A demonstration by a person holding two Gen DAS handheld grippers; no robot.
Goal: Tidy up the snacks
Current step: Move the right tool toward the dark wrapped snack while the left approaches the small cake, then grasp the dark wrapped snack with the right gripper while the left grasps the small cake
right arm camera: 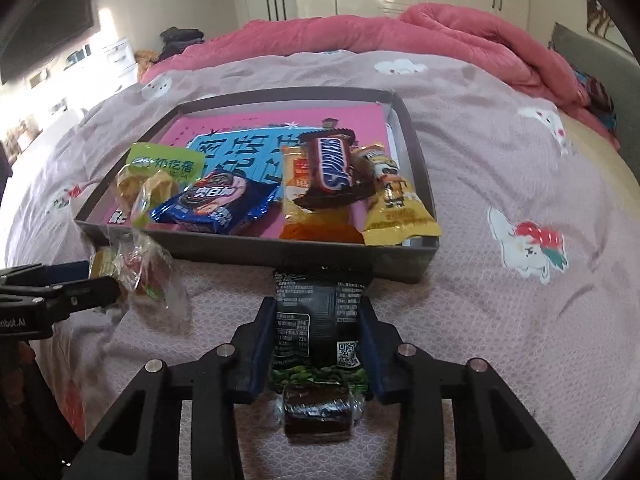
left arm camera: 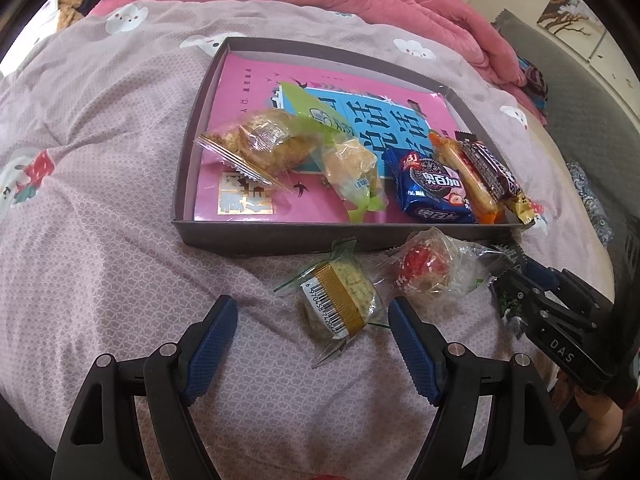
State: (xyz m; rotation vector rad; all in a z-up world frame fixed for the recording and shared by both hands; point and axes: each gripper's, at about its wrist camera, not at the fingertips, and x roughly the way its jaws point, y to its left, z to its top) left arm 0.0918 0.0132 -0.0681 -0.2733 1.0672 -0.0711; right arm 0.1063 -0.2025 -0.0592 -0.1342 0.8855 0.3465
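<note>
Right gripper (right arm camera: 316,344): jaws narrowed onto the black snack pack (right arm camera: 320,320), pads pressing both its sides. Pack lies flat on the bed quilt (right arm camera: 500,320), far end touching the box's near wall. A dark wrapped candy (right arm camera: 318,414) sits on the quilt at the pack's near end.

Left gripper (left arm camera: 312,344): jaws wide apart, holding nothing. Clear-wrapped green cake with gold band (left arm camera: 338,304) lies on the quilt between the fingertips, nearer the right finger; can't tell if it touches. Just right of it and slightly farther, a clear bag with a red sweet (left arm camera: 424,268), near the box wall.

Dark shallow box (left arm camera: 280,234) on the quilt, farther out. Floor lined with a pink booklet (left arm camera: 248,92). Contents left to right: clear-wrapped pastry (left arm camera: 260,142), green-topped bun bag (left arm camera: 348,160), blue cookie pack (left arm camera: 430,184), orange wafer pack (right arm camera: 308,208), Snickers bar (right arm camera: 332,160) lying across it, yellow pack (right arm camera: 396,208) at the right wall.

Pink blanket (right arm camera: 400,28) bunched at the far side.
</note>
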